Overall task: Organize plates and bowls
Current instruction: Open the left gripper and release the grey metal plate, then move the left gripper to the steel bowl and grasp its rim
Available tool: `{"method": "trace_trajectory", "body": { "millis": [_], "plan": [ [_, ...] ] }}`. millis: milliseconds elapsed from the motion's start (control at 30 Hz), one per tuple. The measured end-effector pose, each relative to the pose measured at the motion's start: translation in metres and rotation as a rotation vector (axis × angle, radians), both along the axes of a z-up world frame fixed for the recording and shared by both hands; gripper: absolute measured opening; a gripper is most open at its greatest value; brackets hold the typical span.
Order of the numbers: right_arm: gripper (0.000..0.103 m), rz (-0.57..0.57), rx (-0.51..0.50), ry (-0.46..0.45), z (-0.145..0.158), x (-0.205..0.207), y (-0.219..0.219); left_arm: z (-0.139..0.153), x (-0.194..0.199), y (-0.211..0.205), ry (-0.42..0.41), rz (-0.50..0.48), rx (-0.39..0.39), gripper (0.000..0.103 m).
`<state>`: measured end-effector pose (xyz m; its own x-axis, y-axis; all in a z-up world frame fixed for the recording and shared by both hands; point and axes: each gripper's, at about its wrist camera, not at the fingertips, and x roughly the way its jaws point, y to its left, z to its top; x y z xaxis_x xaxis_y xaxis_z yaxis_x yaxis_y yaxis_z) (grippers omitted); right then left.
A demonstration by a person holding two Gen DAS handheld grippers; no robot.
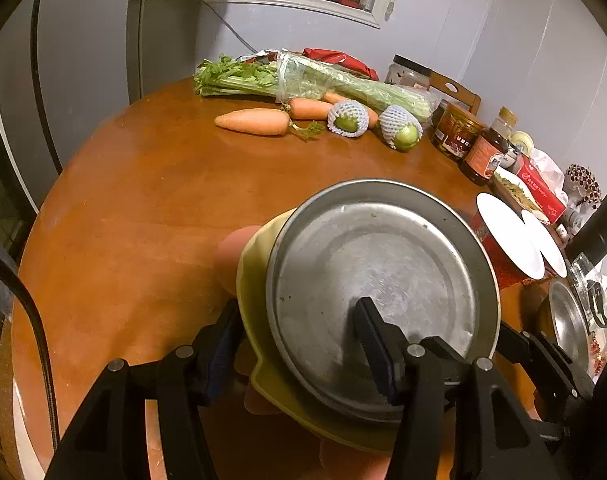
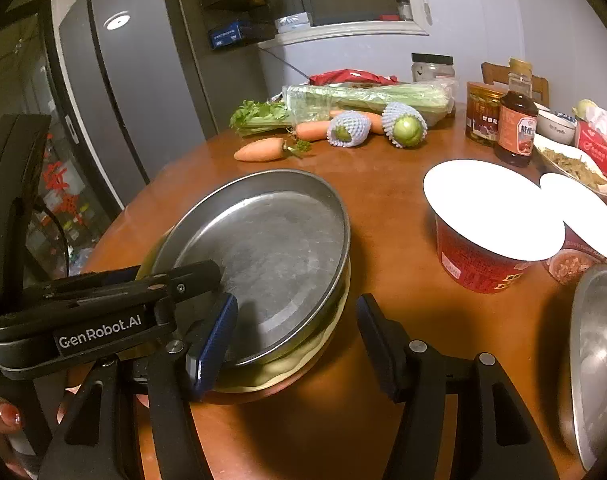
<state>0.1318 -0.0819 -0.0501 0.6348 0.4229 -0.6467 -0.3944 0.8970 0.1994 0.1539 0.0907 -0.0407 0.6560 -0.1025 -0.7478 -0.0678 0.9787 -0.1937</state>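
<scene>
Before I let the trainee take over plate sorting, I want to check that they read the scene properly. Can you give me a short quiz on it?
1. True or false: the metal plate lies on top of the yellow dish.
2. Which tongs clamp the rim of that stack? A: left. B: right. C: neither.
3. How many red cups with white lids stand on the table?

Key:
1. True.
2. A. The left tongs have one finger on the metal plate and the other under the yellow dish.
3. Two.
</scene>
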Motion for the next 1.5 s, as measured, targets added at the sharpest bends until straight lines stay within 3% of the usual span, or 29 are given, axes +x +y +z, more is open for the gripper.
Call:
{"method": "trace_trajectory", "body": {
  "millis": [433, 667, 967, 1267, 1500],
  "plan": [
    [0.064, -0.003, -0.015, -0.009, 0.002, 0.001, -0.001, 0.002, 0.003, -0.002, -0.013, 0.000, 0.021, 0.057],
    [0.064, -0.009, -0.053, -0.031, 0.004, -0.002, 0.001, 0.007, -0.006, 0.009, -0.026, 0.031, -0.001, 0.058],
    [0.064, -0.027, -0.056, -0.056, 0.015, -0.007, -0.002, 0.014, -0.024, 0.012, -0.029, 0.054, 0.027, 0.058],
    [0.064, -0.039, -0.041, -0.104, 0.036, -0.029, -0.013, 0.032, -0.049, 0.001, -0.071, 0.062, 0.049, 0.059],
    [0.064, -0.065, -0.006, -0.149, 0.060, -0.050, -0.041, 0.053, -0.065, -0.030, -0.106, 0.020, 0.056, 0.062]
  ]
}}
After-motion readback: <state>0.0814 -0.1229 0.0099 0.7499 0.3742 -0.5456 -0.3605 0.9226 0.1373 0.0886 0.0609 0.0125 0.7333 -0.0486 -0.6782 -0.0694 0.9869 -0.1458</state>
